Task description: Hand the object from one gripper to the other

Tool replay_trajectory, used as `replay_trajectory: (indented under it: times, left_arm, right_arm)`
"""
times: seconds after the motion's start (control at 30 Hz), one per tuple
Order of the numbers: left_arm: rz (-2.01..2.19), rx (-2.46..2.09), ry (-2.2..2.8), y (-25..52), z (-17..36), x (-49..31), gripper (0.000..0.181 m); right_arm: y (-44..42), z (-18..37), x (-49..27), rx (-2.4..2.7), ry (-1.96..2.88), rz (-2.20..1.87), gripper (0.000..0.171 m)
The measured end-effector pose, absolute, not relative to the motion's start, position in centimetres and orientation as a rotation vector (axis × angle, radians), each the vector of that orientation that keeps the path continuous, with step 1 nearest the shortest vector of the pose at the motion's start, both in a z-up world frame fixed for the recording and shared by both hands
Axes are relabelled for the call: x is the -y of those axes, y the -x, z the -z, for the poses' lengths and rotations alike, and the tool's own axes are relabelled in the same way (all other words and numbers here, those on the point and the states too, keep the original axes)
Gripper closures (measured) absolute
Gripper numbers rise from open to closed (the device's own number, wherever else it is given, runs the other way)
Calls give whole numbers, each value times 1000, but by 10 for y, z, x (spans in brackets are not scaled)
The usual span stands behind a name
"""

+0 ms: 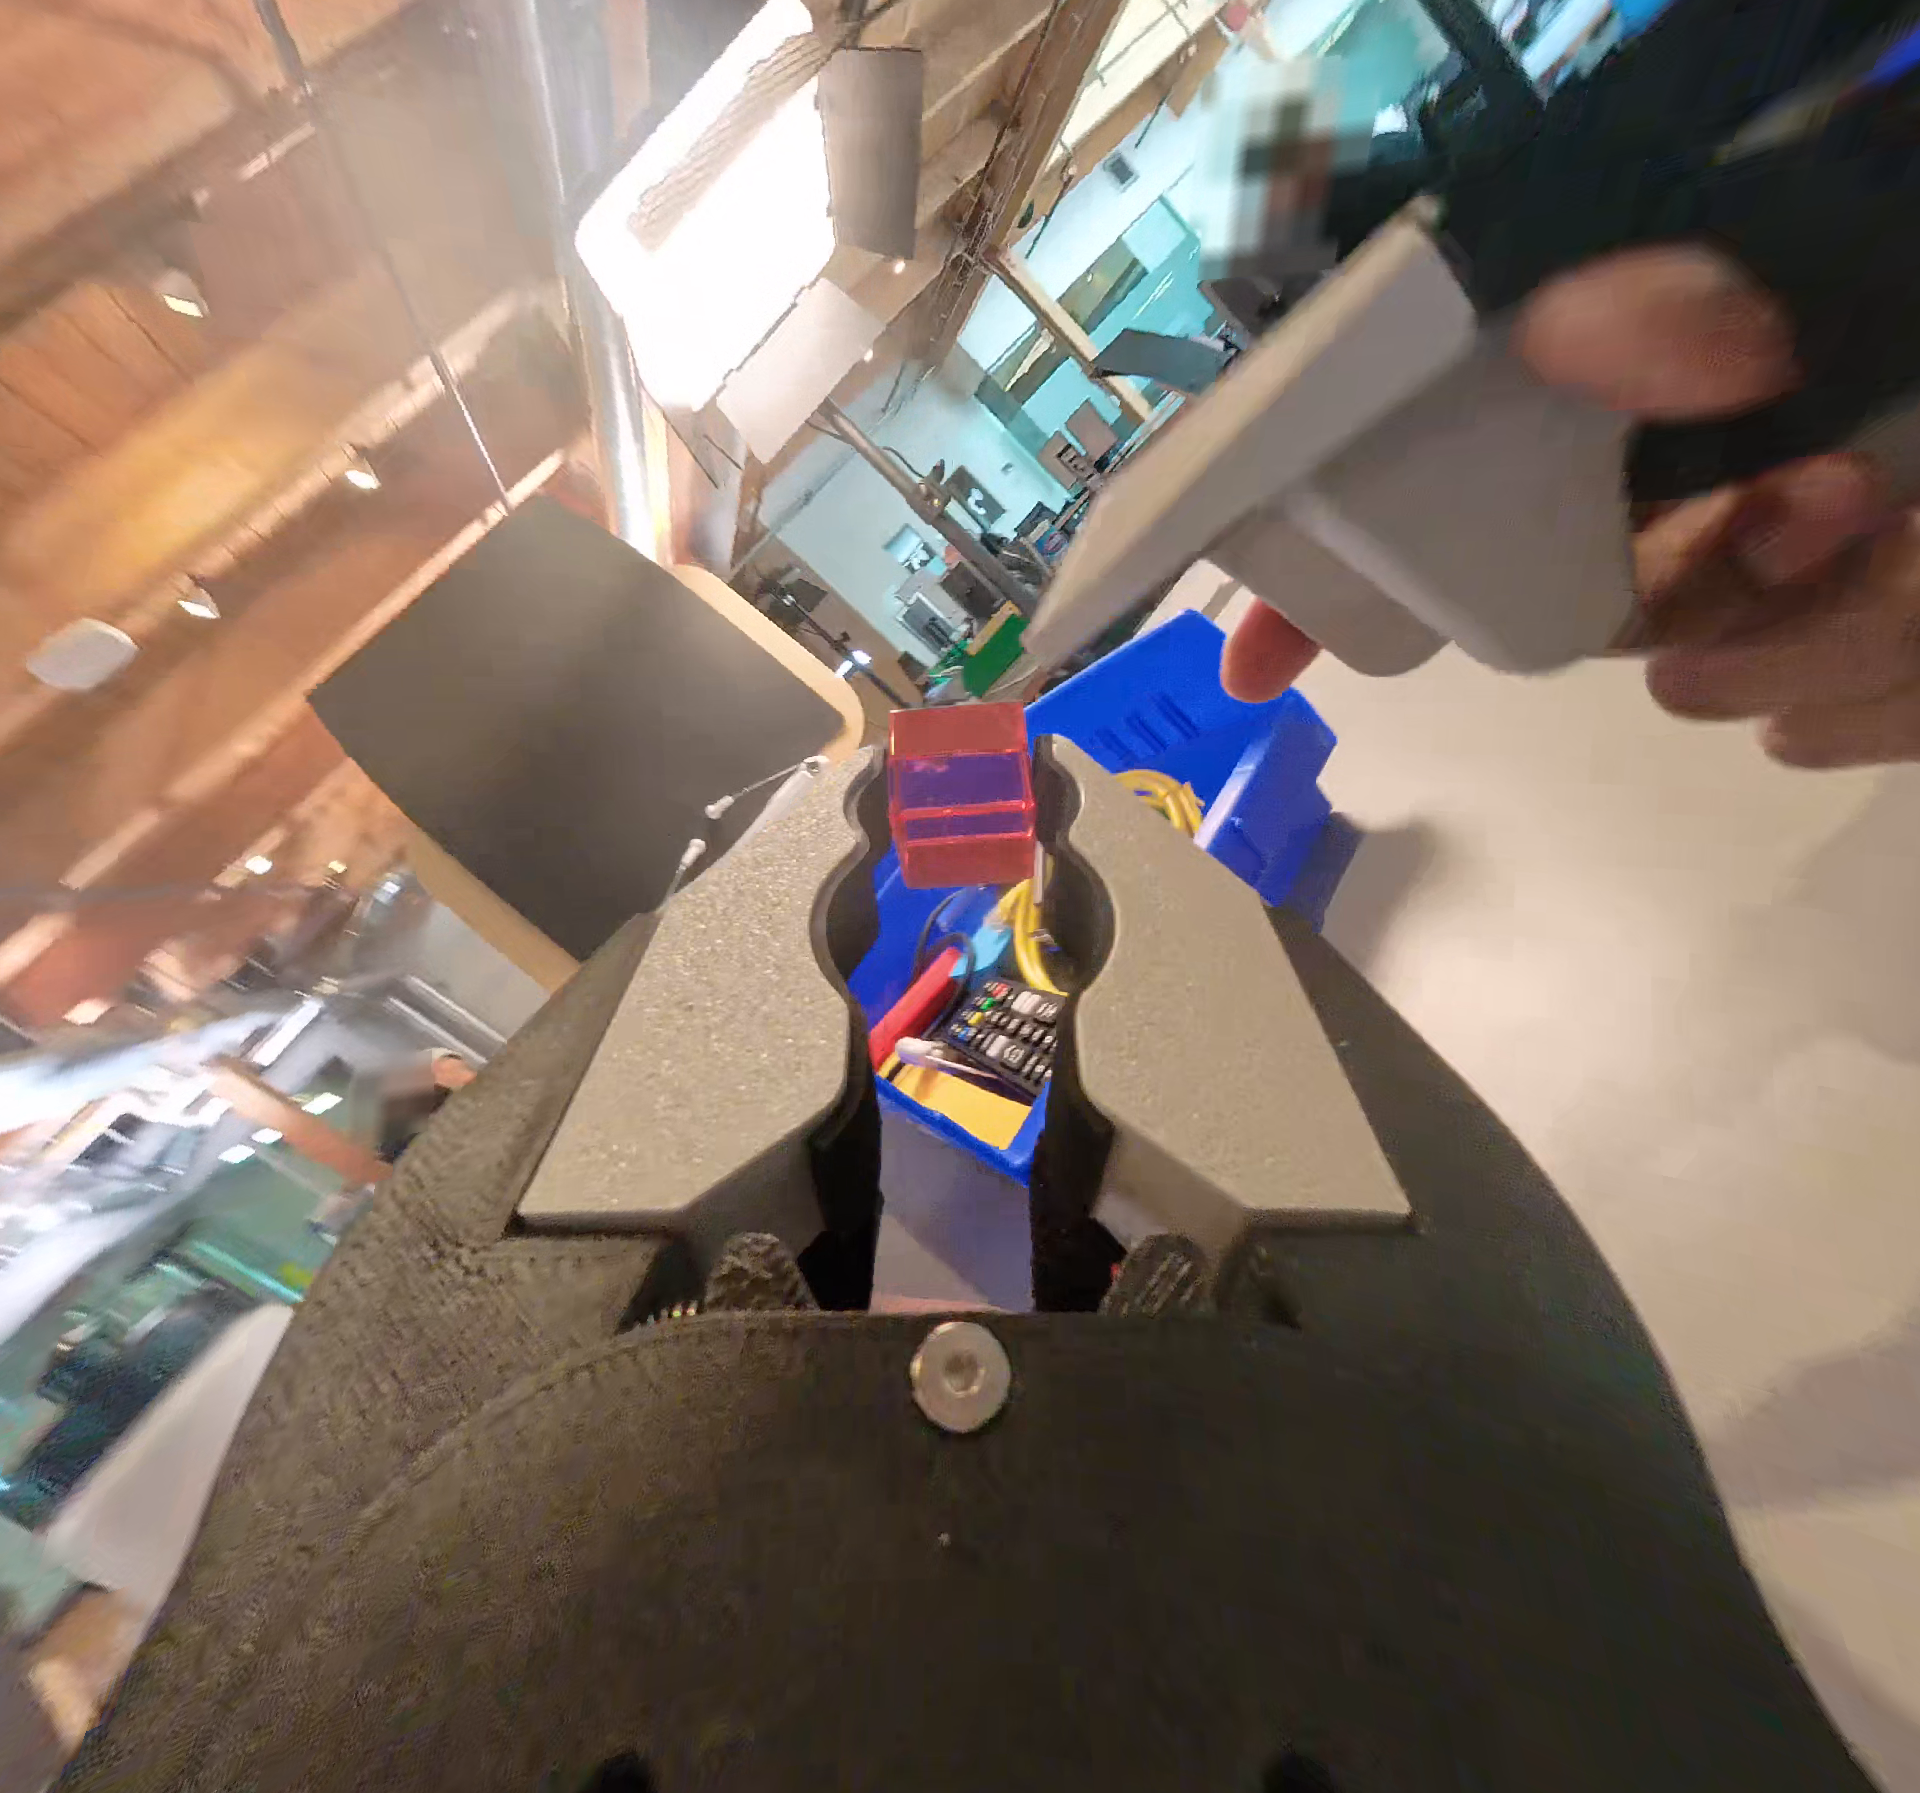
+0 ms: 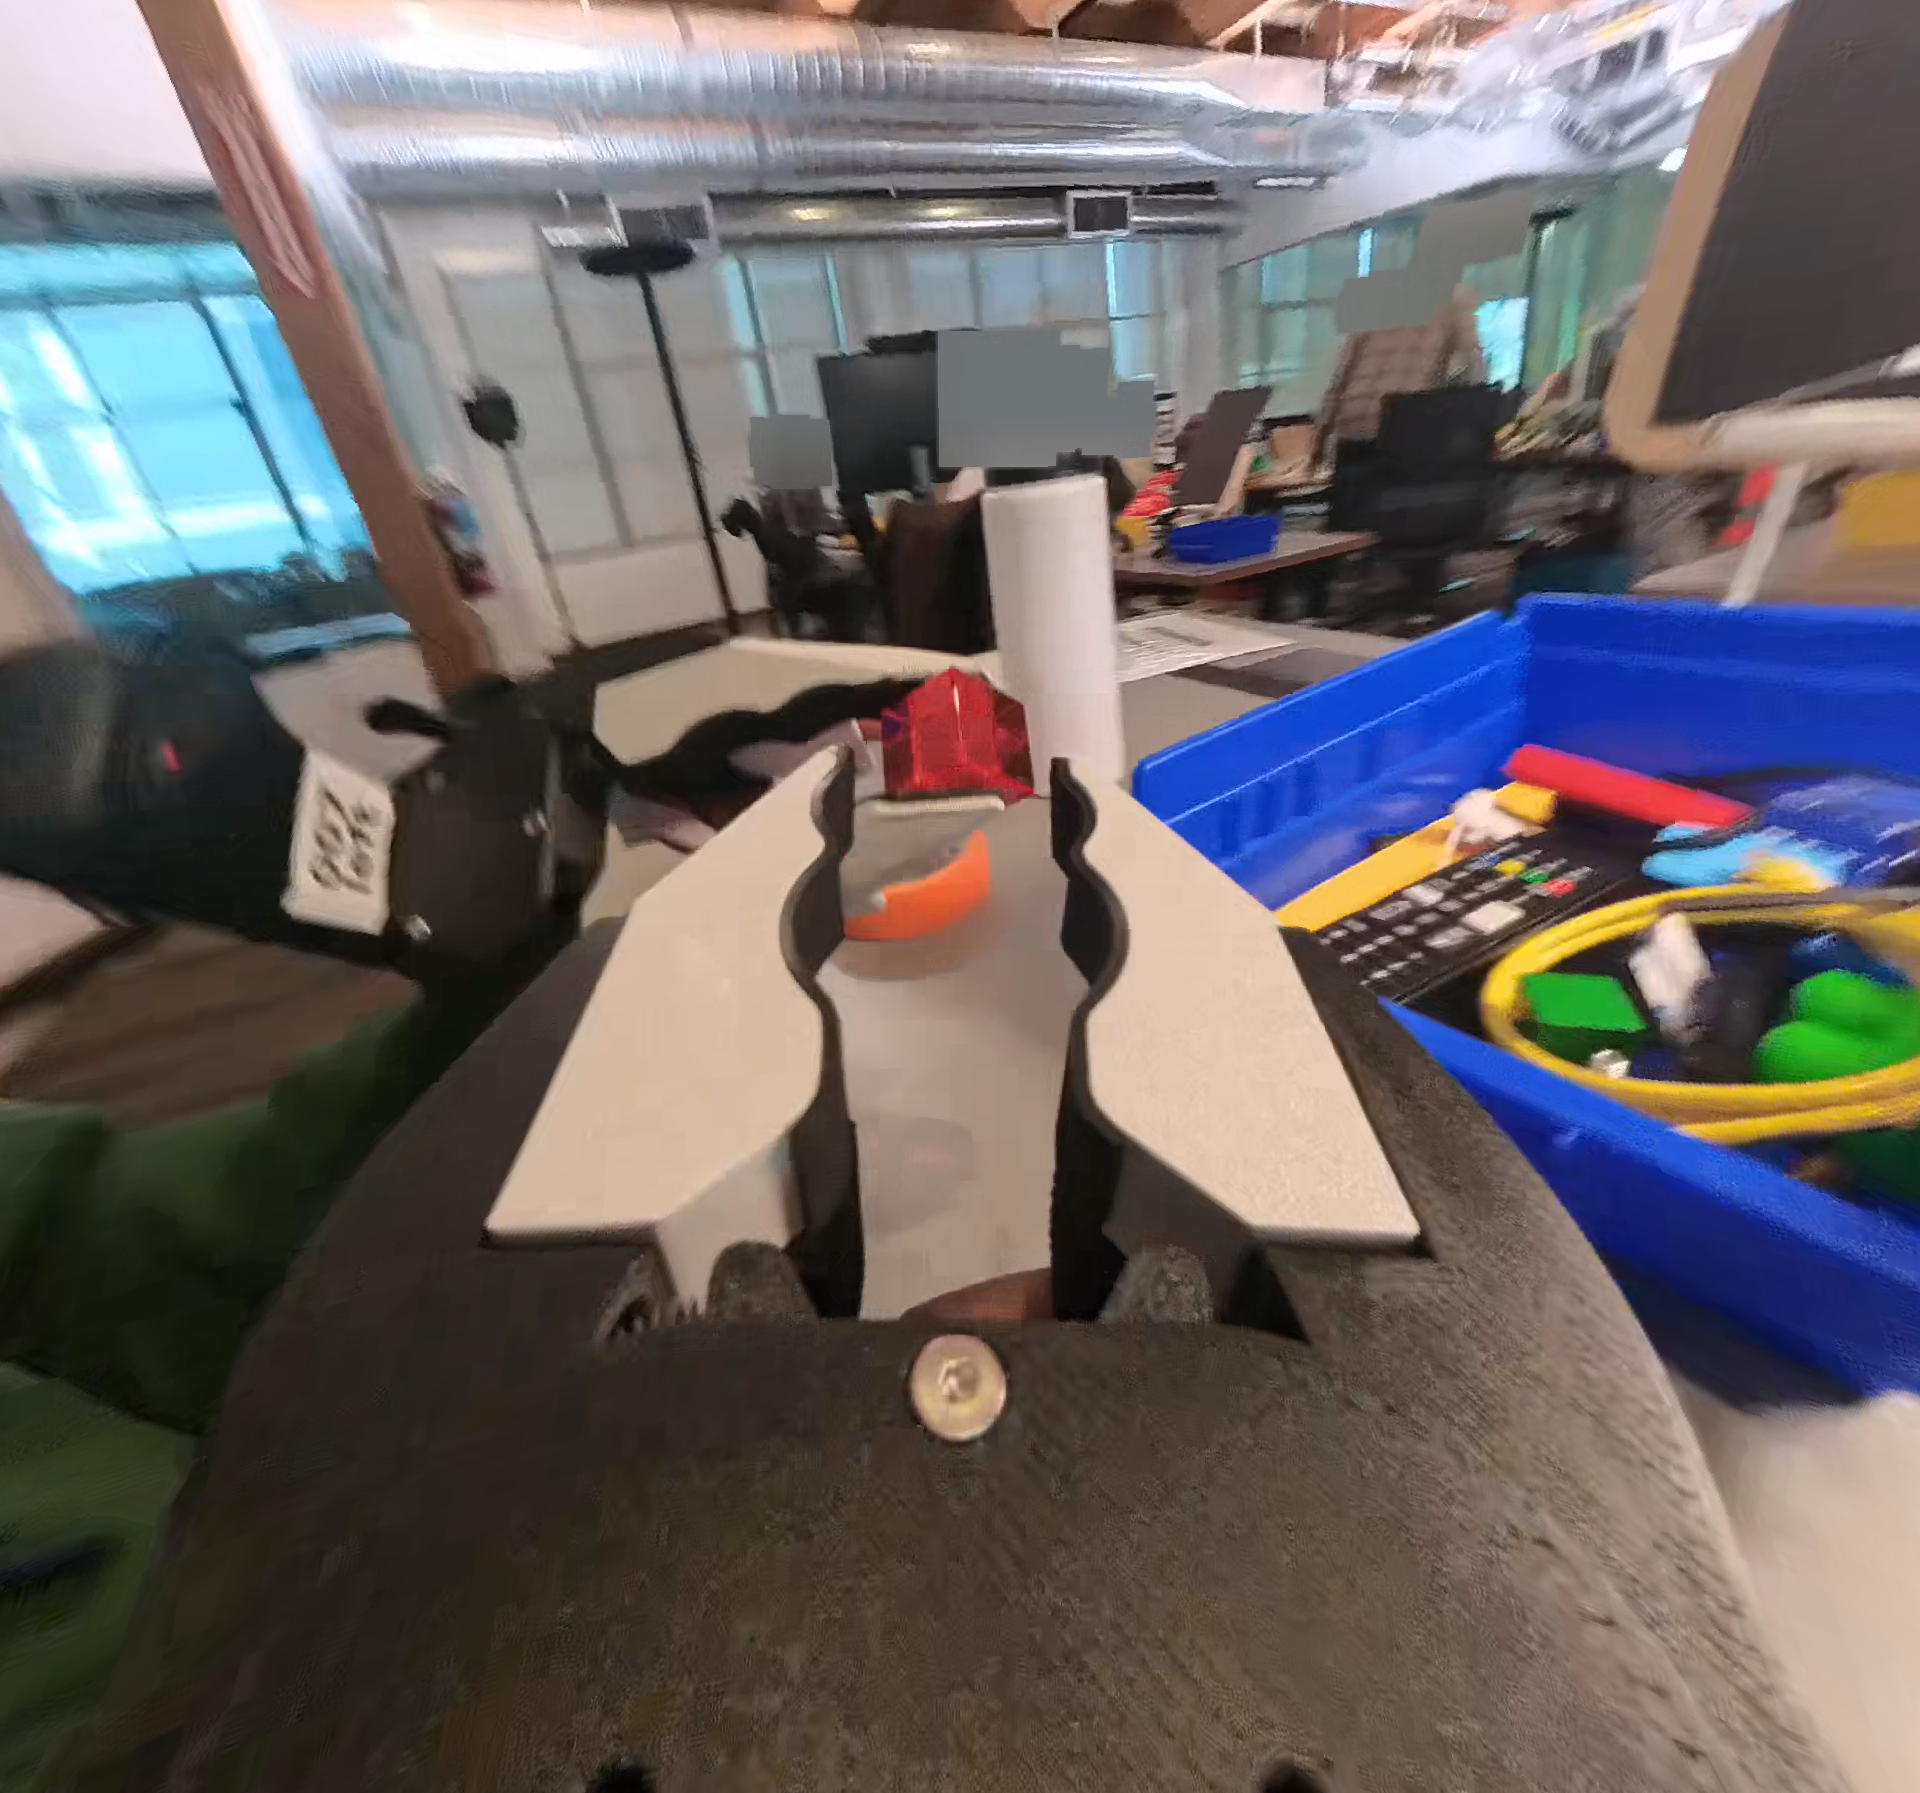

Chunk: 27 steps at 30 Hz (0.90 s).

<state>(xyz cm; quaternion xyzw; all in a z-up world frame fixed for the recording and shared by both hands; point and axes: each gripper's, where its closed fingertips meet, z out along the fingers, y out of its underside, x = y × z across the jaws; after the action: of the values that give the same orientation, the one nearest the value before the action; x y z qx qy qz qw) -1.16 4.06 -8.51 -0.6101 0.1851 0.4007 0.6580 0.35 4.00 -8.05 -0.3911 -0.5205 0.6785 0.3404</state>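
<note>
A red see-through cube [image 1: 961, 793] is clamped between the fingertips of my left gripper [image 1: 961, 769], held in the air above the blue bin. In the right wrist view the cube [image 2: 956, 741] sits just beyond the tips of my right gripper [image 2: 951, 775], which is open and empty with its jaws wide apart. There the left gripper's fingers [image 2: 717, 681] reach in from the left, holding the cube. In the left wrist view a grey finger [image 1: 1247, 496] of the right gripper, held by a hand, shows at the upper right, apart from the cube.
A blue bin [image 2: 1351, 735] at the right holds a black remote [image 2: 1455, 902], a yellow cable [image 2: 1662, 1109], a red cylinder and green blocks. An orange ring-shaped object [image 2: 920, 896] lies on the grey table. A white paper roll [image 2: 1049, 611] stands behind the cube. My left and right fingertips are right by each other.
</note>
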Motion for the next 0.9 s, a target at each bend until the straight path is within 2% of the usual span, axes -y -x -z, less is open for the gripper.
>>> replay_trajectory:
  times: [0.23,0.67,0.77,0.9]
  left_arm:
    - [-983,-619,1322,-19,95,-50,155]
    - [-932,-617,1349,-20,99,-52,155]
    - [-913,-607,1353,-20,99,-52,154]
    - [-909,-594,1372,-17,101,-53,154]
  right_arm:
    - [-1,97,-25,1477,1114,-1874,121]
    - [1,107,-24,1514,1196,-1897,125]
    - [2,108,-27,1506,1206,-1887,133]
    - [4,110,-30,1507,1194,-1819,133]
